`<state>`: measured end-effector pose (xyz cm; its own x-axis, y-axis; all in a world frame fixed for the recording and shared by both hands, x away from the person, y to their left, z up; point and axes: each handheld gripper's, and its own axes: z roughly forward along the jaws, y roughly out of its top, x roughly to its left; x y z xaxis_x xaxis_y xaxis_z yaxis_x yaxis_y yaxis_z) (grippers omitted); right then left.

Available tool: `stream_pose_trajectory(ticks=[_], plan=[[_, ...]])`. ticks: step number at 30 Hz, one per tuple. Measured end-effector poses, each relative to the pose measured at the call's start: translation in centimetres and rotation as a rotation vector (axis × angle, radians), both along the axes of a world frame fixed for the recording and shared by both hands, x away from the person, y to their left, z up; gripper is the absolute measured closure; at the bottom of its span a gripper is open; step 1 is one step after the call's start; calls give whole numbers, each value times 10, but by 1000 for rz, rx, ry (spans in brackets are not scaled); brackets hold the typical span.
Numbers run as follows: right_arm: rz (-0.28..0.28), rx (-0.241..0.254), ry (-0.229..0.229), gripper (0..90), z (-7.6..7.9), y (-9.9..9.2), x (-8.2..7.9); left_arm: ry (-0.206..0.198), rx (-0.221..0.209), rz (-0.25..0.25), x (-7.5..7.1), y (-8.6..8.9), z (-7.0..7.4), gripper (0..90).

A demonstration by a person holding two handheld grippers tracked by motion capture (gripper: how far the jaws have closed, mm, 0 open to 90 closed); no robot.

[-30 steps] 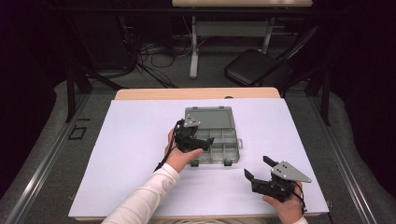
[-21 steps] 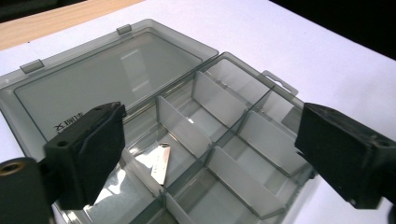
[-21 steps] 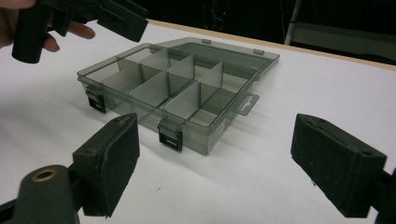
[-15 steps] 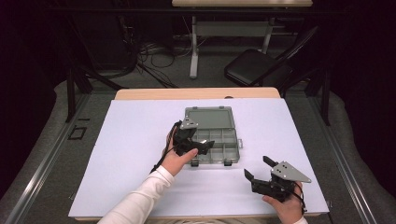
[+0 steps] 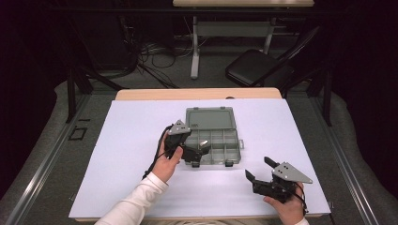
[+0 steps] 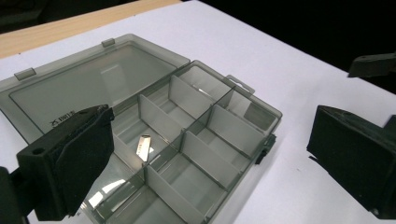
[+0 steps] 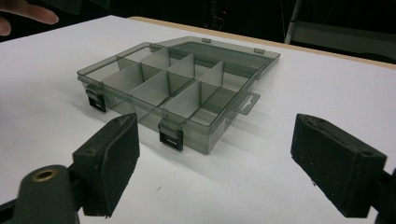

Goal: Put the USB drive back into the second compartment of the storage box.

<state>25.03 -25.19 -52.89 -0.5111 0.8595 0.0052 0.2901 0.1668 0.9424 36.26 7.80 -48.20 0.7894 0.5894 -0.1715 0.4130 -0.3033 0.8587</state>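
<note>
While backing off, left gripper (image 5: 197, 151) newly agape.

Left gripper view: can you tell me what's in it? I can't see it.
An open grey plastic box with little compartments sits on a white table, its lid laid flat. A small shiny metal piece lies in one compartment. The left gripper is over the box, jaws wide apart, holding nothing.

— Light? Bright and even from above on the white table (image 5: 117, 154); the room behind falls to near black.

— Shadows? Soft, short ones beside the organizer box (image 7: 187, 88), with pale glare on its open lid (image 6: 93, 84).

— Sharpness? The high view is grainy; in the gripper views the near pads (image 7: 109, 163) blur and the edges bend.
</note>
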Motion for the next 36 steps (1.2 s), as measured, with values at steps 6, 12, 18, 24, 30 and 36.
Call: stream_pose_trajectory(ticks=[6, 12, 18, 24, 30, 36], plan=[[-4, 5, -4, 152, 0, 0, 0, -43, -3, -9, -16, 21, 4, 2], [-3, -2, 1, 152, 0, 0, 0, -72, 1, 9, -32, 47, 6, 3], [-6, 1, 2, 152, -1, 0, 1, -99, -35, 51, -48, 76, 3, 2], [-6, 0, 2, 152, -1, 0, 1, -109, -56, 99, -57, 100, -3, 2], [-8, 2, 1, 152, 0, 0, 0, -114, -75, 141, -60, 118, -13, 2], [-8, 4, 4, 152, -1, -1, 1, -102, -80, 174, -61, 133, -22, 3]])
